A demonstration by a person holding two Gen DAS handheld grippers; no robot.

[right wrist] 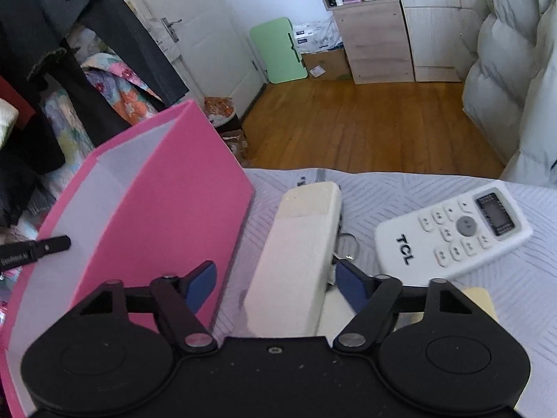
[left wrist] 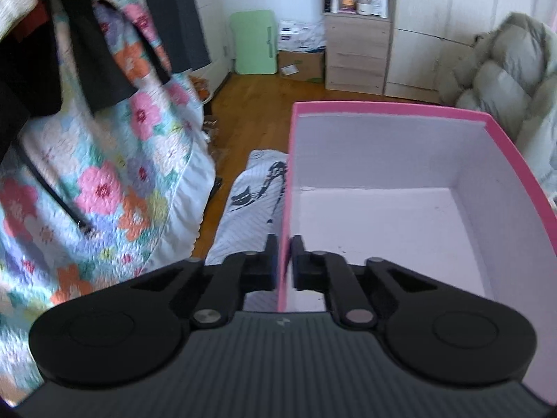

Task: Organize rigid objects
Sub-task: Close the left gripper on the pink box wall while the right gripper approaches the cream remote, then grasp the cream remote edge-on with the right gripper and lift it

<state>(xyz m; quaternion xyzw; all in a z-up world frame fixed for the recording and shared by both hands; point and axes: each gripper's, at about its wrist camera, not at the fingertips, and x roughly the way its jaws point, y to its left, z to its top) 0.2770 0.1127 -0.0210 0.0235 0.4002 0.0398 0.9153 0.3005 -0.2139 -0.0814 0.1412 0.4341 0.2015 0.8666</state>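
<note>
In the left wrist view, the left gripper [left wrist: 283, 261] is pinching the left wall of the pink box [left wrist: 400, 109], one finger outside and one inside. The box is sitting on the pale quilted bedcover [left wrist: 250, 209], and its white inside is showing nothing in it.

In the right wrist view, the right gripper [right wrist: 275, 278] is standing spread around the near end of a long white block [right wrist: 299, 254]. The block is lying just to the right of the pink box [right wrist: 163, 209]. A white TCL remote [right wrist: 452, 233] is lying further right on the bedcover [right wrist: 383, 188].
</note>
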